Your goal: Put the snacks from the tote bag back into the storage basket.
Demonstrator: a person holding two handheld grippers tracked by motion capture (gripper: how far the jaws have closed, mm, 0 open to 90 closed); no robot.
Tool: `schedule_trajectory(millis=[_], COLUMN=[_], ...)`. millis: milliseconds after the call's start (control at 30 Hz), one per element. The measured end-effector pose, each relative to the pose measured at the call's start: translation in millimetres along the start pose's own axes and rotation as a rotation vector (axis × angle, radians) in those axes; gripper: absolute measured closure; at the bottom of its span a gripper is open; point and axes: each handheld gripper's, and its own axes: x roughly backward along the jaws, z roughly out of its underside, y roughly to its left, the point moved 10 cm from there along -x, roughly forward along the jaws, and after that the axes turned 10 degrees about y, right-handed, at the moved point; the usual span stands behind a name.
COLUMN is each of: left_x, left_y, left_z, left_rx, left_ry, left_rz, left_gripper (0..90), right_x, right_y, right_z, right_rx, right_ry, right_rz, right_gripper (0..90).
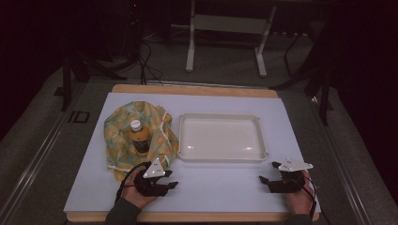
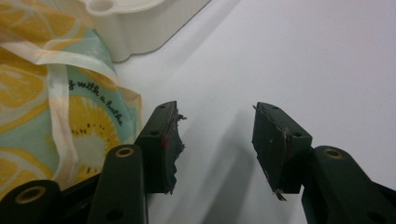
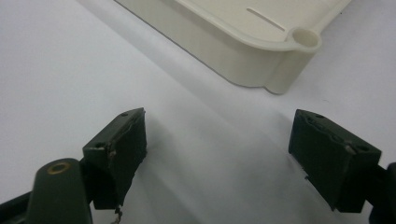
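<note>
A small bottle (image 1: 138, 137) with a white cap and amber drink lies on a lemon-print cloth bag (image 1: 117, 136) at the left of the table. To its right stands an empty cream tray (image 1: 220, 116). My left gripper (image 1: 171, 185) rests just in front of the bag, open. In the left gripper view its jaws (image 2: 215, 121) stand apart over bare table, with the bag (image 2: 42, 102) beside the left jaw and the tray's corner (image 2: 135, 23) beyond. My right gripper (image 1: 268, 172) sits near the tray's front right corner, open. Nothing lies between its jaws (image 3: 219, 135); the tray's corner (image 3: 252, 51) lies ahead.
A white mat (image 1: 225, 187) covers the wooden tabletop, whose front edge runs just below both hands. Beyond the far edge, desk legs (image 1: 190, 51) and cables lie on a grey floor in a dark room.
</note>
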Motion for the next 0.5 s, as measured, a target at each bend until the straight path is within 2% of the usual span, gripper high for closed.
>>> schedule_trajectory(millis=[500], left_x=[5.7], left_y=[-4.2], left_z=[-2.3], left_rx=[-0.017], left_ry=[0.025], left_rz=[0.003], left_gripper=[49.3], right_x=[0.9], right_y=[1.0], right_z=[-0.5], right_rx=[0.012], right_ry=[-0.012], right_rz=[0.008], right_gripper=[18.7])
